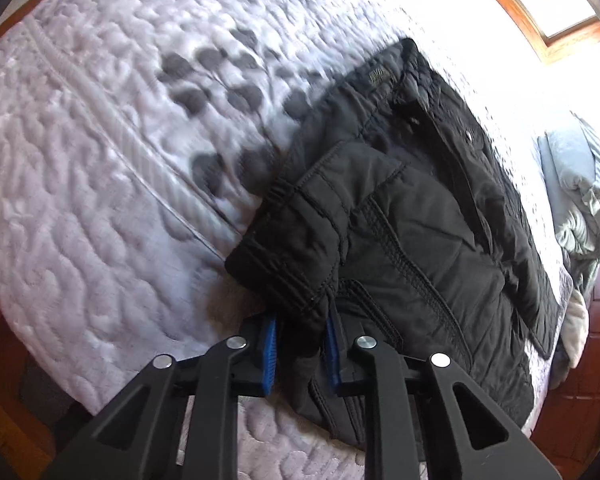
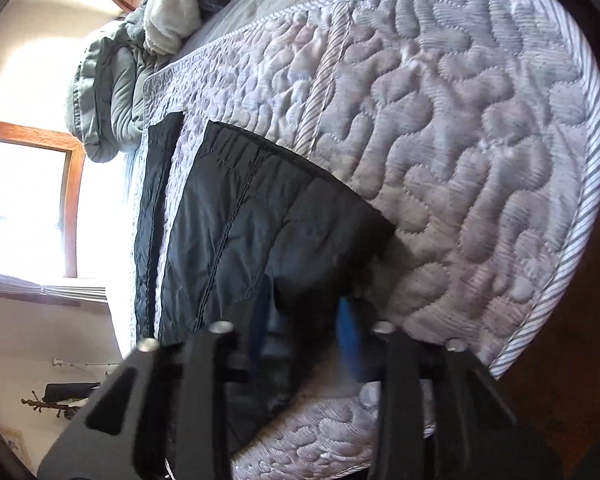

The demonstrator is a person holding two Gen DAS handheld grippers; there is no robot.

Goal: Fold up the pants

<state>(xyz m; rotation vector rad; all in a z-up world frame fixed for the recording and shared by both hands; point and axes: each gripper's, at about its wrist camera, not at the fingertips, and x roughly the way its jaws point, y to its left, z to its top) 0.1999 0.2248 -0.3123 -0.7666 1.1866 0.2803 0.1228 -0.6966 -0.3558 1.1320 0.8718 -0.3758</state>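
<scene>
Black quilted pants [image 1: 412, 216] lie on a pale quilted bedspread [image 1: 100, 160], waistband at the far end. My left gripper [image 1: 300, 344] is shut on a cuffed leg end of the pants, the cloth pinched between its blue pads [image 1: 270, 344]. In the right wrist view the same pants [image 2: 236, 216] spread across the bedspread [image 2: 440, 128]. My right gripper [image 2: 304, 340] has pants cloth between its blue pads [image 2: 350, 332], with the jaws fairly wide; the view is blurred there.
A grey-green padded garment [image 2: 104, 92] and a white fleece item [image 2: 176, 12] are heaped at one end of the bed. A wood-framed window [image 2: 32, 200] stands beyond. The bed's striped edge [image 2: 580, 220] and dark floor lie to the right.
</scene>
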